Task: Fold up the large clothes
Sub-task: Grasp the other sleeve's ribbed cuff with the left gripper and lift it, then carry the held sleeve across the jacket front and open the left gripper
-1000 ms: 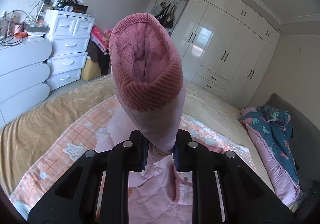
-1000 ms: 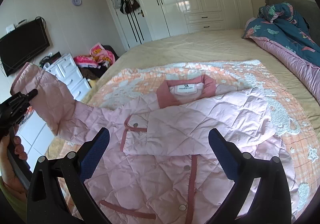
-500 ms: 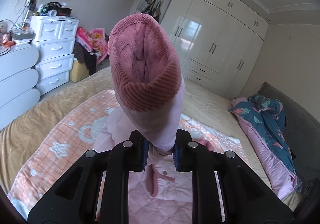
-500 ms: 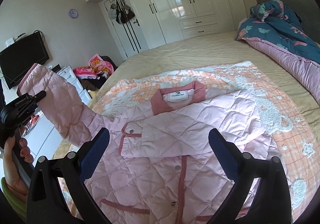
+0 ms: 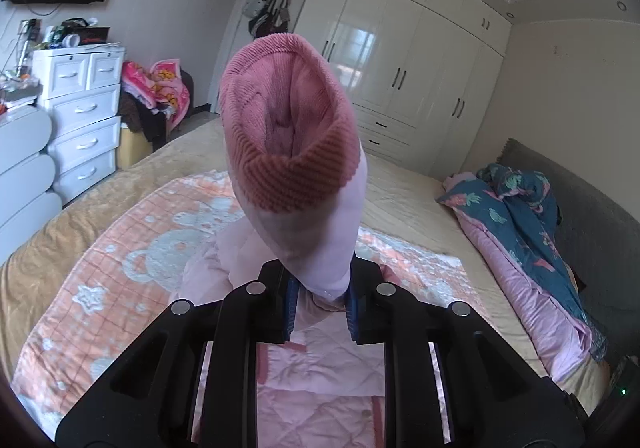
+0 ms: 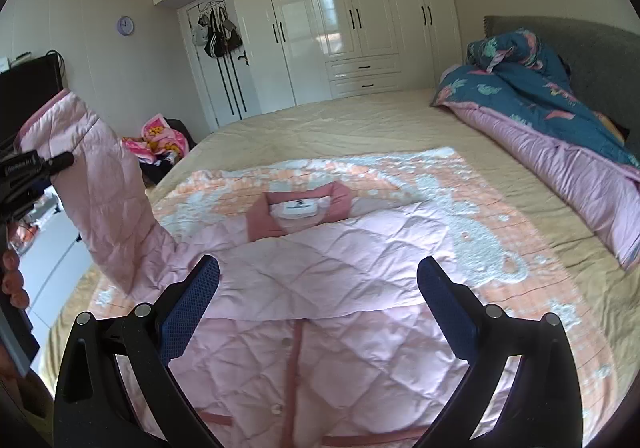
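Pink quilted jacket point(image 6: 320, 280) lies front-up on an orange-and-white patterned blanket point(image 6: 500, 248) spread over the bed point(image 6: 360, 120), directly ahead of and under the right tool point(image 6: 318, 304). Its darker pink collar point(image 6: 260, 220) points away from that tool, and one sleeve is already folded across the chest. The right tool hovers above the jacket's button placket with its blue-padded fingers point(image 6: 192, 300) spread wide, holding nothing. The left tool point(image 5: 320, 304) pinches the other sleeve point(image 5: 316, 248) just below its ribbed cuff point(image 5: 288, 128), its fingers pressed tight on the fabric, so the cuff stands up in front of its camera with the opening facing the lens. From the right tool, this raised sleeve point(image 6: 100, 184) rises off to the left, lifted clear of the bed. A blue floral duvet point(image 6: 540, 88) is bunched far right, by the grey headboard point(image 6: 580, 36).
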Available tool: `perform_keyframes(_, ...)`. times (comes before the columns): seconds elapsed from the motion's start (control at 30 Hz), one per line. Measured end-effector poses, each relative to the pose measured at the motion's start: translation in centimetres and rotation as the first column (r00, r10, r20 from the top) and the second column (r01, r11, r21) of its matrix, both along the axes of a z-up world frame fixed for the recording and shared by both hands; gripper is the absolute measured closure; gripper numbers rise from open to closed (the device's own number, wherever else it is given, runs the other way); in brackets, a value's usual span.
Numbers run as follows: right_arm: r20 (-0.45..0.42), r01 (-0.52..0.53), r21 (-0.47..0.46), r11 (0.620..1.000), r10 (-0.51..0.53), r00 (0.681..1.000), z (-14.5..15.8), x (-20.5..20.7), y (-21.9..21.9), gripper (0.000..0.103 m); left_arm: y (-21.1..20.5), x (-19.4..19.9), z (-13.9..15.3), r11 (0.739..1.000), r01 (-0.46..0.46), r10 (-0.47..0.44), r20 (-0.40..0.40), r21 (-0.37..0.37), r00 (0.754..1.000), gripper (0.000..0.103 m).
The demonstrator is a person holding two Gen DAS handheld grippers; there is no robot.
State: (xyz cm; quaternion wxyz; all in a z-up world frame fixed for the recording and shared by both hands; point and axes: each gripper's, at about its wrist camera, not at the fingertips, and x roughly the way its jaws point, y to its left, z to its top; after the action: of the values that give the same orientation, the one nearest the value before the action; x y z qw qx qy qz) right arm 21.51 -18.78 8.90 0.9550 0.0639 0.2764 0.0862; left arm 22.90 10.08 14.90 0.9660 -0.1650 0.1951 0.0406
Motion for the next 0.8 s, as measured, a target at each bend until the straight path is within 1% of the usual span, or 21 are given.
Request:
perform_keyframes(0.17,0.008,0.024,0.000,1.000,-0.024,1.000,-0.3,-0.3,-1.7,0.004,-2.8,0.9,-0.1,0.999,0.042,-0.042,-0.011,0.024,0.999,0.095)
perform_keyframes(0.33,0.014,0.062,-0.001,0.998,-0.062,0.998,-0.7,-0.1,-3.7,0.004,-5.8,2.2,-1.1,0.994,0.094,-0.092,-0.042,0.050,0.995,0.098)
perform_keyframes(0.6,-0.006,0.102,0.022,0.995,-0.101,0.995,-2.0,0.3,-6.7,0.004,-10.3,4.2,-4.3,0.982,0.174,-0.164,-0.116,0.073,0.979,0.098)
perform_keyframes(0.8,-0.019,0.133,0.035,0.990,-0.132,0.991,-3.2,0.6,-8.8,0.004,-13.5,5.5,-7.0,0.967,0.233,-0.212,-0.179,0.101,0.961,0.098)
